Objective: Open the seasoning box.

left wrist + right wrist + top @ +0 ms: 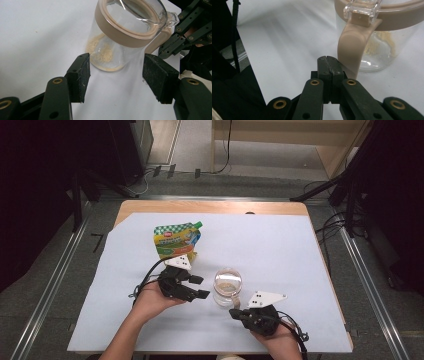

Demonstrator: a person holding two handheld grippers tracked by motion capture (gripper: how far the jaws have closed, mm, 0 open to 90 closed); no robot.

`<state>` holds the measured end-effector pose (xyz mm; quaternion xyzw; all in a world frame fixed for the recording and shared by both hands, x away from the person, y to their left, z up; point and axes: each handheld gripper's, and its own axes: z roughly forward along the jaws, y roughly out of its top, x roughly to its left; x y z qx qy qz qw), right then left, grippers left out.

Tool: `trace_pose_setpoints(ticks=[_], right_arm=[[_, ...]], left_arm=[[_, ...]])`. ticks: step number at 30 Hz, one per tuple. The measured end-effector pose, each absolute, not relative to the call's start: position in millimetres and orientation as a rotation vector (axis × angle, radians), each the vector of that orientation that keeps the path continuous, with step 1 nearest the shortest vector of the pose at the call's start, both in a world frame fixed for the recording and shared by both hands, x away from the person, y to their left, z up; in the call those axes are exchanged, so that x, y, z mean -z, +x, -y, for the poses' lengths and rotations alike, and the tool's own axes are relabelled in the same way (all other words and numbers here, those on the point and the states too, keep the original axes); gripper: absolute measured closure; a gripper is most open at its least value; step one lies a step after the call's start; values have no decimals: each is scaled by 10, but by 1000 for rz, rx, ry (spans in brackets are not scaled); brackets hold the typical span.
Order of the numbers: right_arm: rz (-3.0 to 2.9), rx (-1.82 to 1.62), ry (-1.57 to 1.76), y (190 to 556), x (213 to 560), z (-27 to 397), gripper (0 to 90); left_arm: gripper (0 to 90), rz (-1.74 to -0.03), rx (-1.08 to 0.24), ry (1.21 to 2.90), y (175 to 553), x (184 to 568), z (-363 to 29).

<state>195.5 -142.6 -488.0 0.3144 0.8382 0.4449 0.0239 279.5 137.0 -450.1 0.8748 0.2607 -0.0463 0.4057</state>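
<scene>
Standing between both tools, the clear lidded jar (227, 287) faces the left gripper (115, 75), jaws spread; the right gripper (328, 65), pressed closed and empty, sits beside its beige handle (350, 47).

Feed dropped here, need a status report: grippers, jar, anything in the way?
Left gripper open, facing the jar. Right gripper shut, empty, by its handle. Pouch behind, clear.

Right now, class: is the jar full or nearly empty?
Nearly empty: the jar holds a thin layer of beige powder at its bottom.
</scene>
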Motion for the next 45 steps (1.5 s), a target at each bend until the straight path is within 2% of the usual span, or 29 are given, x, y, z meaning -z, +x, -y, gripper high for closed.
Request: trace_pose_setpoints(ticks=[31,40,45], right_arm=[[-2495,-1367,1157,2374,4853,1998,900],[-2461,-1350,1173,2529,4857,2065,900],[-2409,-1388,1220,2565,4845,2101,900]], left_arm=[[411,-635,91,2207,2775,4510,-1322],[412,-620,133,2195,2795,4514,-1240],[359,-574,135,2215,2847,4492,-1112]])
